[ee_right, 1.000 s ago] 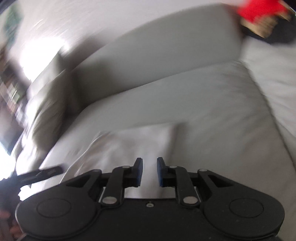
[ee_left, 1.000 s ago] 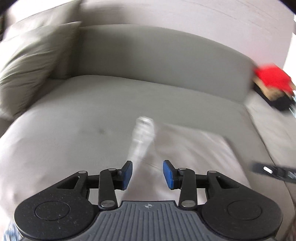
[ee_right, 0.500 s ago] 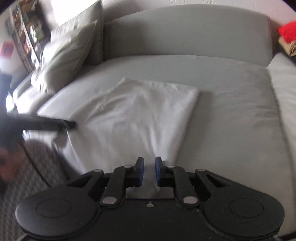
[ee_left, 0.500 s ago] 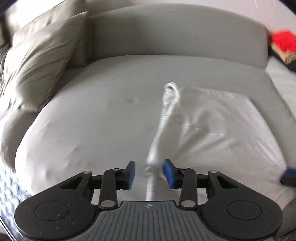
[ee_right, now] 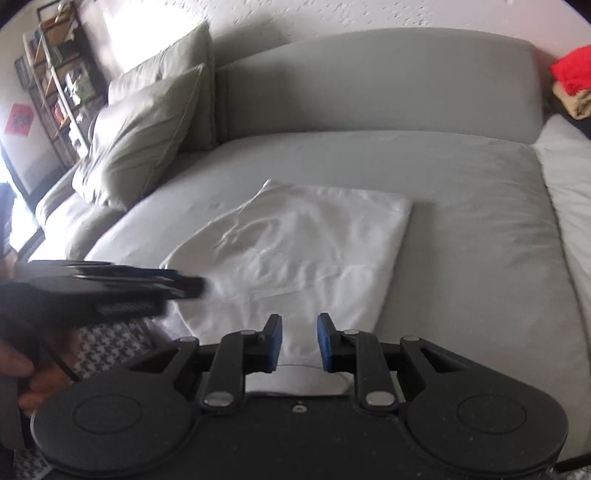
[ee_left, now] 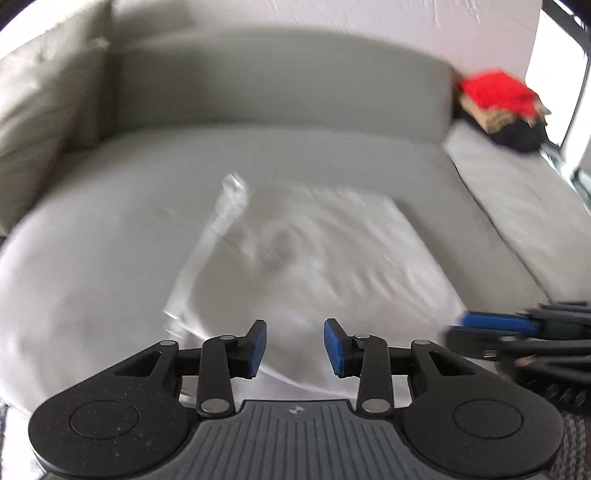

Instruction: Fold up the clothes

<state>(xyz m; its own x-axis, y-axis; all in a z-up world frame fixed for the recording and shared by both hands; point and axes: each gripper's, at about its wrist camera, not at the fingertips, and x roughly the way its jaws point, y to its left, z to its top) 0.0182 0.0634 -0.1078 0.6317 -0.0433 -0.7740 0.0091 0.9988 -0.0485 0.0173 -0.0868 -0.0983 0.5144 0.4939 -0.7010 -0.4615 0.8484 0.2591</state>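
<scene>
White garment (ee_right: 295,254), plain, no print. Sofa (ee_right: 461,229) pale grey; cushions (ee_right: 147,133) grey-green. Right claw (ee_right: 299,341) black, blue pads (ee_right: 275,343). Left claw (ee_left: 294,347) black, blue pads (ee_left: 257,347), ribbed grey base. Pile at sofa's far end: red top layer (ee_left: 495,90), tan beneath, black lowest. Floor covering (ee_right: 110,345) black-and-white houndstooth. Wall (ee_right: 332,18) white; red square (ee_right: 19,120) on it.

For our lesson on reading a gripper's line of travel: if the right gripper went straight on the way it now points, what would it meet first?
Most likely the white folded garment lying on the sofa seat. The right gripper is open and empty, its near hem just beyond the fingertips. Depth is uncertain in this fisheye view.
</scene>
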